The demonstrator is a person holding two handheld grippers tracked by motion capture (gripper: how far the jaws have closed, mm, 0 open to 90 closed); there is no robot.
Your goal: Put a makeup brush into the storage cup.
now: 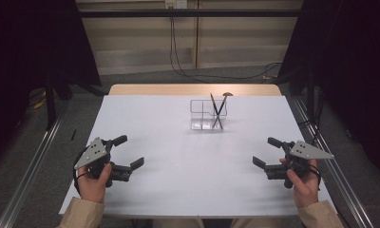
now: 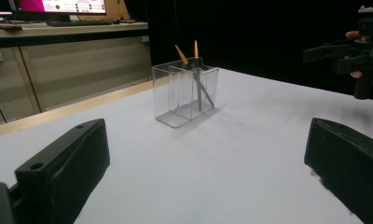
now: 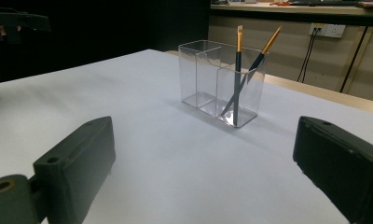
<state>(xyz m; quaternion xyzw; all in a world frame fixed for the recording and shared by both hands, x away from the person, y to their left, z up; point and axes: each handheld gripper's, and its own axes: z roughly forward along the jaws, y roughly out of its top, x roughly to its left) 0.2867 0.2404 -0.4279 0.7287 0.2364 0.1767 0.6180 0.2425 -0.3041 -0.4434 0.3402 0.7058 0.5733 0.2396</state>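
Note:
A clear plastic organizer (image 1: pixel 201 114) with several compartments stands upright on the white table, past its middle. Two dark-handled brushes (image 1: pixel 217 110) with golden upper ends cross each other in its right-hand compartment. My left gripper (image 1: pixel 130 150) rests at the near left, open and holding nothing, well short of the organizer. At the near right my right gripper (image 1: pixel 264 151) is likewise open and empty. The left gripper view shows the organizer (image 2: pixel 175 93) and brushes (image 2: pixel 197 79) ahead between my wide jaws (image 2: pixel 207 140). In the right gripper view, the organizer (image 3: pixel 203 79) and brushes (image 3: pixel 238 79) stand ahead of its jaws (image 3: pixel 205 140).
The white table top (image 1: pixel 178 166) has a wooden strip (image 1: pixel 193 89) along its far edge. Metal rails (image 1: pixel 31 161) run along both sides on the floor, and cables (image 1: pixel 202 73) lie behind the table. A desk with a monitor (image 2: pixel 58 7) stands far off.

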